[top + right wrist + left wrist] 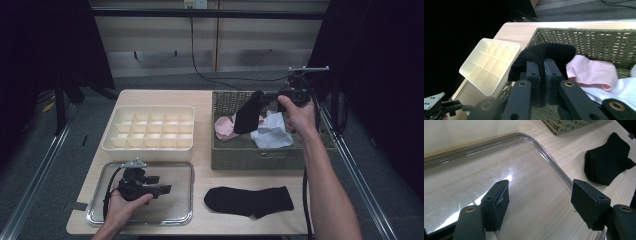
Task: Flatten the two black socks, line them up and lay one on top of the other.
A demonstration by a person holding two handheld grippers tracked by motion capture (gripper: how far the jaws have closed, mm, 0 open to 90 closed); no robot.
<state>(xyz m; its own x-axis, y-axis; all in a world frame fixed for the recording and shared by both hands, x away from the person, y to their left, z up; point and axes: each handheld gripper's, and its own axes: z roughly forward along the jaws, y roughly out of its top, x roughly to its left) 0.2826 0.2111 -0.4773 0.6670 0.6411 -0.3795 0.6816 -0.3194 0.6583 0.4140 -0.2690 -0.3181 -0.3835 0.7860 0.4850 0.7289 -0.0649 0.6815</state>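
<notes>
Now lifting: right gripper (270, 96) fingers (534, 75) clamped on a black sock (248, 112), pinched near one end, the rest hanging down above the wicker basket's (250, 159) left half. Long axis near vertical, lower end just over a pink cloth (225, 127) in the basket. Matching black sock (250, 201) lying flat on the surface (202, 100) just in front of the basket, long axis left to right. Left gripper (162, 189) idle over the clear tray (150, 220), left of the flat sock, fingers (584, 203) spread, nothing between. Held sock likely bound for its mate; right hand nearer.
</notes>
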